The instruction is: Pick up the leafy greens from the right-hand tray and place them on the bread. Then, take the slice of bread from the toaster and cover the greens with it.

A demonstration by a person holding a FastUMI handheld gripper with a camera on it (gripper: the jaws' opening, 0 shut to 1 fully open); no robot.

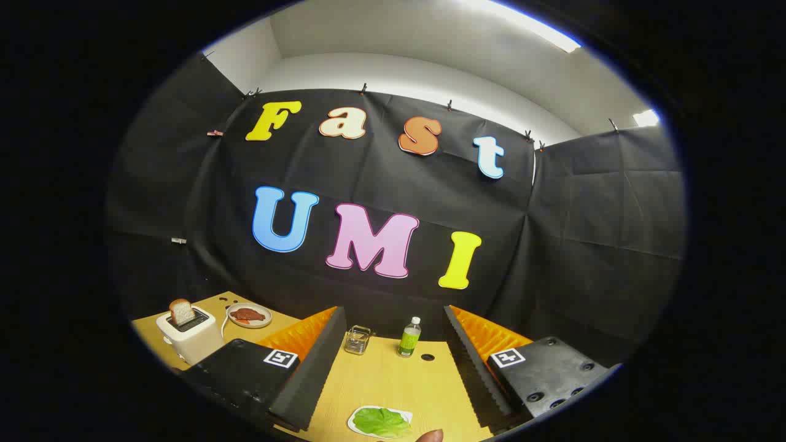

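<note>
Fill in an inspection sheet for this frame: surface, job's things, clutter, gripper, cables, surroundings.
Surface: light wooden tabletop, with a small dark hole by the bottle.
Job's things: green leafy lettuce on a white tray, between the fingers; browned bread slice upright in the white toaster; round plate with reddish food beside the toaster.
Clutter: clear glass container; green-labelled plastic bottle.
Gripper: gripper open, fingers astride the tray, apart from it.
Cables: nothing seen.
Surroundings: black cloth wall, white ceiling.
</note>
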